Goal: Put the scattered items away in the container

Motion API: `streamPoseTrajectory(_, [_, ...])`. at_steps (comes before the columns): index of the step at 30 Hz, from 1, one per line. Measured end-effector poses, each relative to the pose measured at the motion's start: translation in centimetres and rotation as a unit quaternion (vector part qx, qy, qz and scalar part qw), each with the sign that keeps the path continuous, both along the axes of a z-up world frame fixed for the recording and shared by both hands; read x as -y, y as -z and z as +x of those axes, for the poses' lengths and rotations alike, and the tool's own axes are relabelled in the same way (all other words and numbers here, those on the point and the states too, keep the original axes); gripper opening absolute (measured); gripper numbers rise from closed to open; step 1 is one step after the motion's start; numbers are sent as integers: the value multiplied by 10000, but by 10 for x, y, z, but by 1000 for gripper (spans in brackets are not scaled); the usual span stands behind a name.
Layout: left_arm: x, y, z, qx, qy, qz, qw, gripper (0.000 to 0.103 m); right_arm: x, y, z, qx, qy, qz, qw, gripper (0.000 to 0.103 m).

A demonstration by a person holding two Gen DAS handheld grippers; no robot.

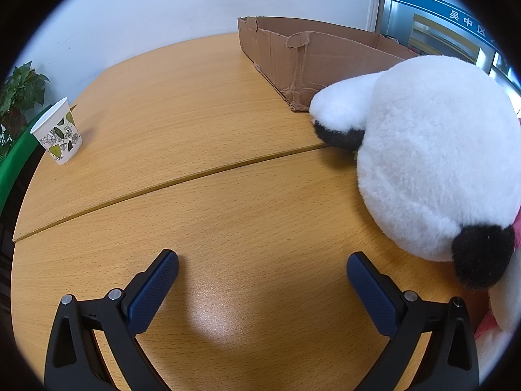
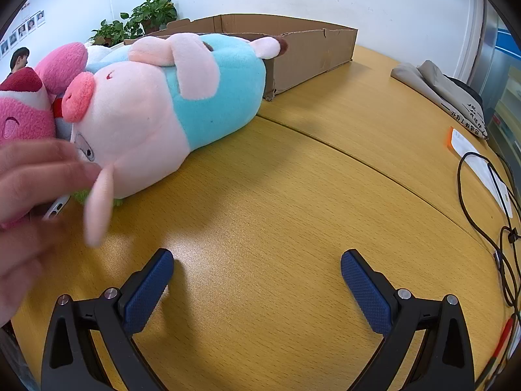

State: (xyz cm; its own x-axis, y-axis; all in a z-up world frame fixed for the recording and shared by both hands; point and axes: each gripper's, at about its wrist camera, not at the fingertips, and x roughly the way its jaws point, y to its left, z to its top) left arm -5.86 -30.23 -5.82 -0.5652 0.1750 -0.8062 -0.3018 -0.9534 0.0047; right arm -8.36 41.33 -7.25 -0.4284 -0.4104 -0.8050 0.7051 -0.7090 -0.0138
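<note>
Left wrist view, left to right. Paper cup (image 1: 58, 131) with a green leaf print stands upright at the far left edge of the wooden table (image 1: 228, 215); potted leaves (image 1: 19, 88) behind it. Left gripper (image 1: 262, 268) near centre, jaws spread wide, nothing between the blue pads, only bare tabletop. Far centre-right: brown cardboard box (image 1: 302, 62), low-walled, open top, one corner torn and creased. Its inside is not visible from this angle. Near right: white plush toy (image 1: 436, 150), fluffy, rounded, with black patches at two ends; it lies on the table just in front of the box's near corner, apparently touching it. A bit of pink shows at its right edge.

Right wrist view, left to right. A bare hand (image 2: 35, 195), blurred, at the left edge, against the toys. A pink plush (image 2: 26, 110) lies far left. Beside it the pig plush (image 2: 156, 104): pale pink head, coral snout, floppy ears, light blue body, lying on its side on the table, its rear end against the box (image 2: 312, 52). Whether any part rests inside the box cannot be told. Right gripper (image 2: 257, 265) near centre, jaws wide apart, holding nothing. Far right: folded beige cloth (image 2: 439, 94), a paper with an orange edge (image 2: 472, 153), a black cable (image 2: 488, 202).
</note>
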Motion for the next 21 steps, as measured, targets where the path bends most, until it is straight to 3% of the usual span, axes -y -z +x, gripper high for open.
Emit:
streamPoseTrajectory(15, [-1, 1, 2, -10, -128, -6, 9999, 103, 0, 0, 1, 9, -28, -17, 10000, 103])
streamPoseTrajectory(18, [3, -1, 21, -20, -518, 17, 9987, 102, 0, -1, 1, -13, -92, 6, 10000, 103])
streamPoseTrajectory(21, [5, -21, 53, -497, -1108, 247, 9923, 102, 1, -1, 3, -13, -82, 6, 10000, 103])
